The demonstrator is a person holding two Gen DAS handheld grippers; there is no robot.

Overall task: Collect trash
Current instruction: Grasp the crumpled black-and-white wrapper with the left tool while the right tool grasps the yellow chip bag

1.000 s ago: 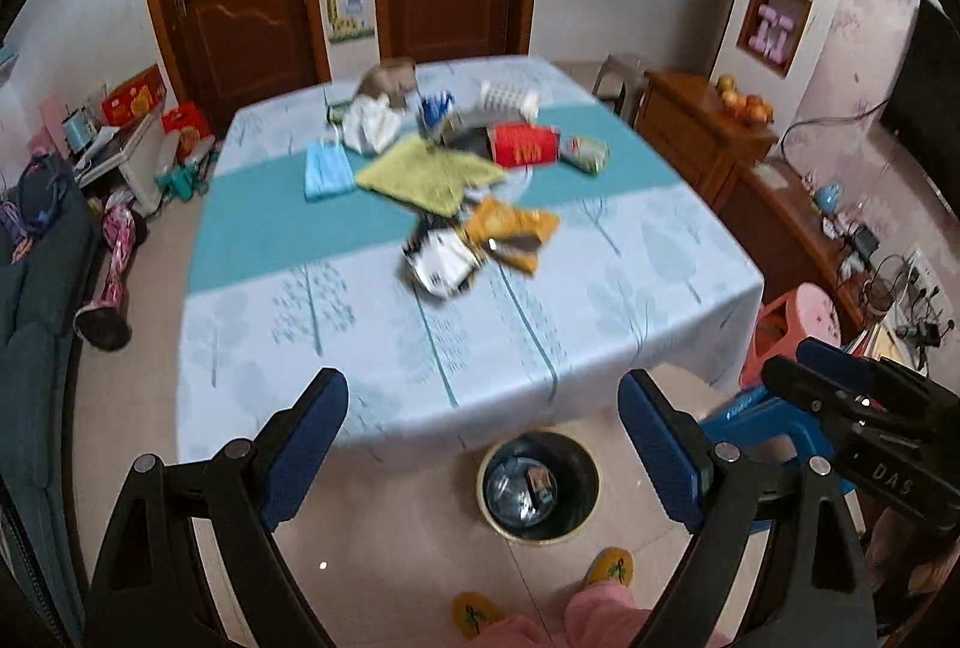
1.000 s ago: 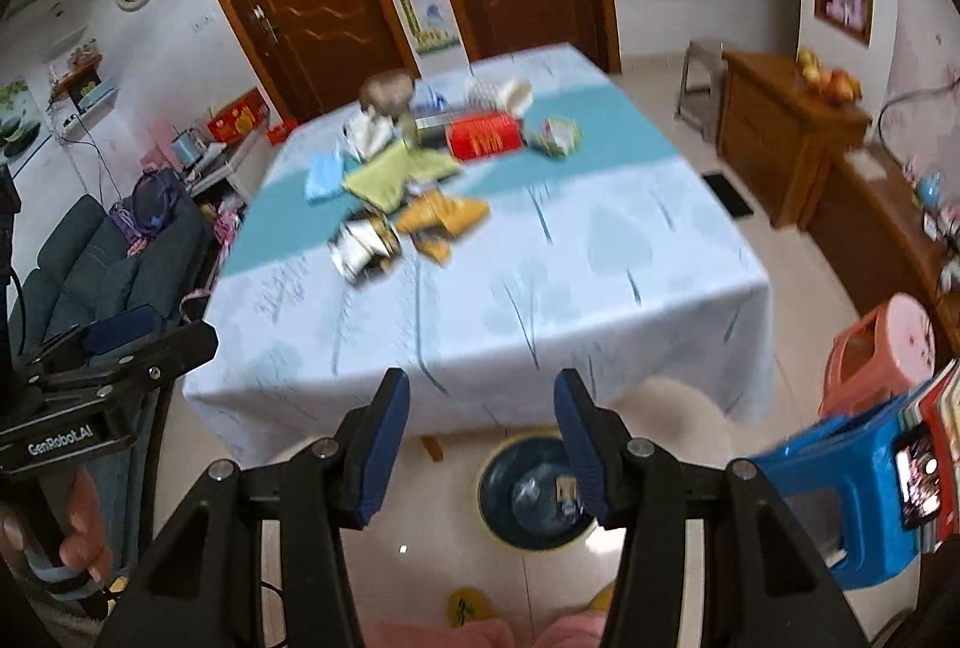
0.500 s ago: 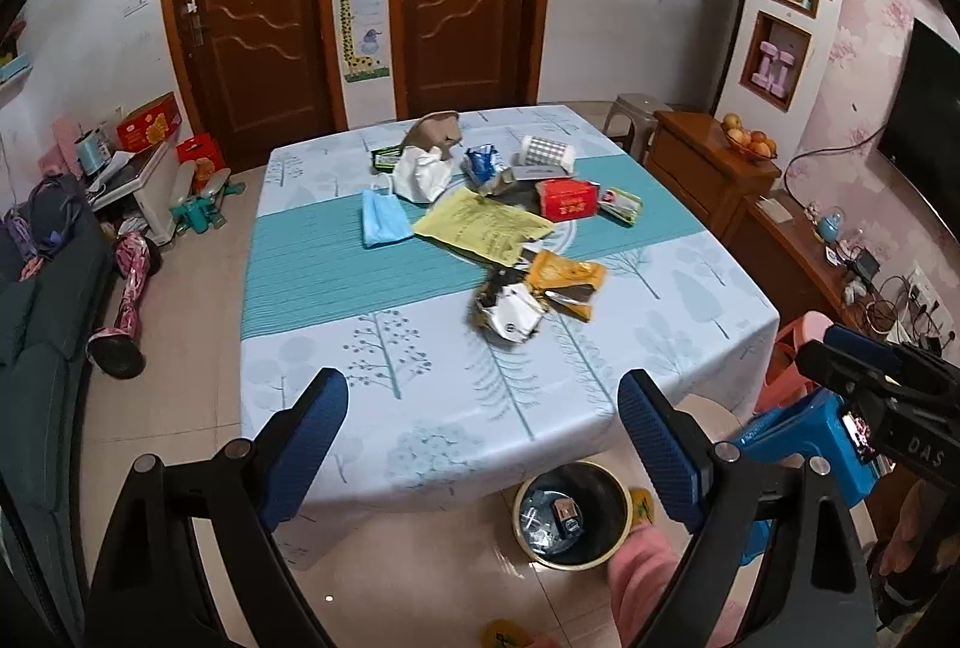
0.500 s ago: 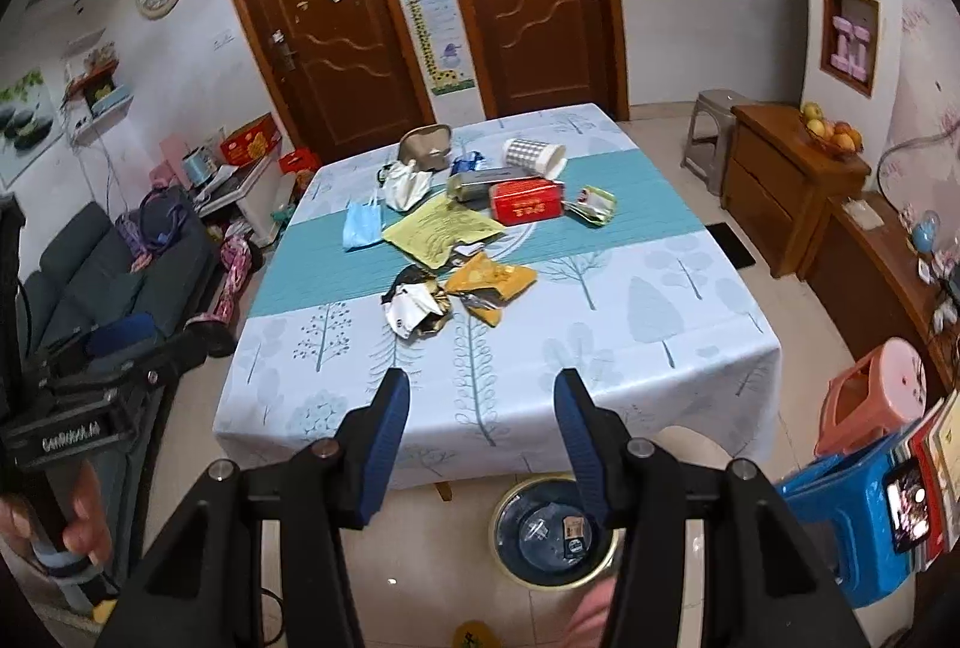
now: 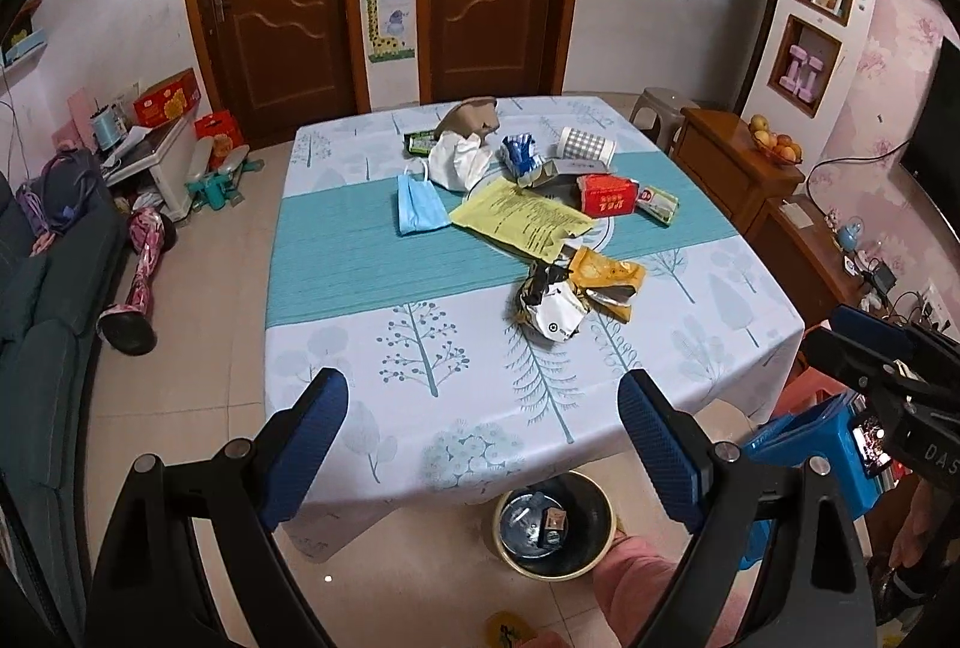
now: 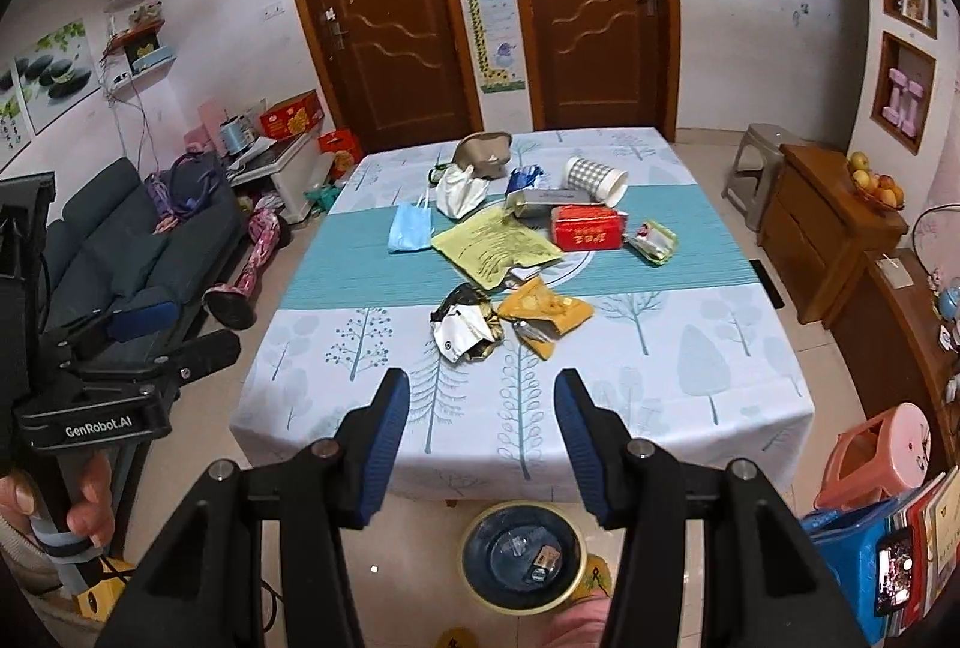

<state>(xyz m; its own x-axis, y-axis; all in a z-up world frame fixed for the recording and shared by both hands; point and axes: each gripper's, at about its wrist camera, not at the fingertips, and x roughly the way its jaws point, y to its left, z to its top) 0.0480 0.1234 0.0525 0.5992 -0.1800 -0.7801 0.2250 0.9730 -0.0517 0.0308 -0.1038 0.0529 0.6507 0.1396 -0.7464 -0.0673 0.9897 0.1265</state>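
1. Both grippers hang empty over the near edge of the desk [image 5: 336,348]. The left gripper [image 5: 480,444] has its jaws spread wide with nothing between them. The right gripper [image 6: 480,438] stands about half open, also holding nothing.
2. The trash lies in a loose pile across the middle and far half of the desk. The waste bin [image 5: 558,528] sits on the floor under the near edge, with a few scraps already in it.
3. The step in hand looks like a reach for the next piece. The nearest is the crumpled foil wrapper [image 6: 462,330], with the orange snack bag [image 6: 543,312] just beside it.
4. Come down from above on a raised fold of the wrapper, not its flat part. The foil is thin, slick and springy, so a shallow pinch may slip.
5. Keep the pads off the tablecloth [image 6: 690,366]. It is smooth, printed sheet that could bunch and drag the rest.
6. The yellow paper sheet [image 5: 522,216] is flat and limp, so it is best taken by a lifted edge.
7. The blue face mask [image 5: 420,204] is soft pleated fabric.
8. The red box [image 6: 585,228] is rigid and squared, and the checked paper cup [image 6: 594,180], lying on its side, would crush easily.
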